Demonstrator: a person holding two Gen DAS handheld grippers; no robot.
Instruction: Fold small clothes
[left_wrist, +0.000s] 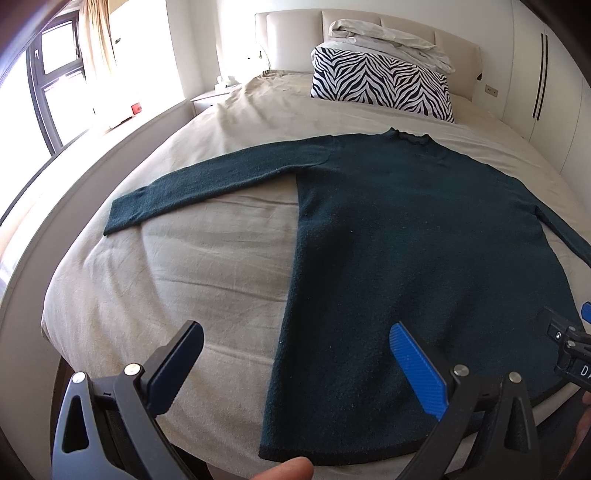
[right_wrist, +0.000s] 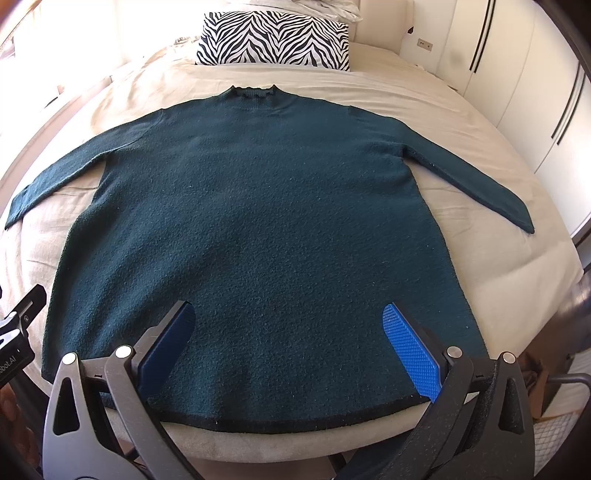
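**Sweater spread flat, both grippers waiting at the hem**

Nearest to us, the left gripper (left_wrist: 295, 334) and the right gripper (right_wrist: 288, 314) hang at the foot of the bed (left_wrist: 177, 266), each with its fingers spread wide and nothing between them. From the left view one blue pad (left_wrist: 417, 373) sits above the knit and the other finger over bare sheet, so that gripper straddles the sweater's left side edge. The right gripper hovers over the middle of the hem (right_wrist: 295, 424).

The dark green sweater (right_wrist: 258, 221) lies face up on the beige sheet, body flat, collar (right_wrist: 255, 92) pointing to the far end, hem at the near edge of the mattress. Its left sleeve (left_wrist: 207, 181) reaches out to the left; the right sleeve (right_wrist: 472, 177) angles out and down to the right.

It looks a thick, soft, fuzzy knit: light, limp, not slippery, likely to drag on the sheet and sag if lifted at one point. I would take it at a cuff or a hem corner, pinching through both layers.

Room is fair. Bare sheet lies left of the body and beyond the collar, as far as the zebra pillow (right_wrist: 275, 38). The hem runs close to the near mattress edge, and the right cuff lies near the right side, so cloth could slip off there.
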